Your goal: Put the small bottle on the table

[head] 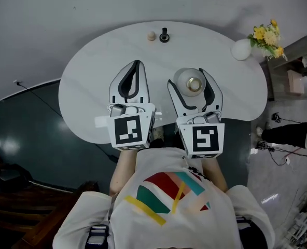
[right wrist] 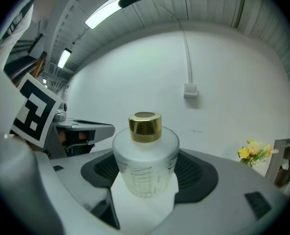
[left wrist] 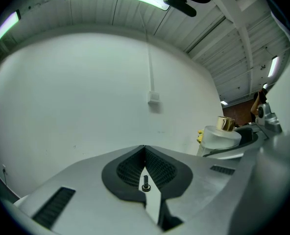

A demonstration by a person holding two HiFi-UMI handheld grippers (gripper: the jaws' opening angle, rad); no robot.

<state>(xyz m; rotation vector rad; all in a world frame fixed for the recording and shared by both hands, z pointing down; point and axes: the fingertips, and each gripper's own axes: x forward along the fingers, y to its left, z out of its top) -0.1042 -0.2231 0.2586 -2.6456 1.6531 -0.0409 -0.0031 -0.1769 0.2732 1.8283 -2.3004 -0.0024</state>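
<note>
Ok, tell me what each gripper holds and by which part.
The right gripper holds the small frosted bottle by the sides of its body, below the cap. The left gripper is shut and empty.

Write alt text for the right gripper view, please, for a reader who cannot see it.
The right gripper holds a small frosted bottle with a gold cap upright between its jaws. Behind are a white wall and yellow flowers at far right.

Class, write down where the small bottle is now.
The small bottle stands upright between the jaws of the right gripper, over the white table, beside the left gripper.
</note>
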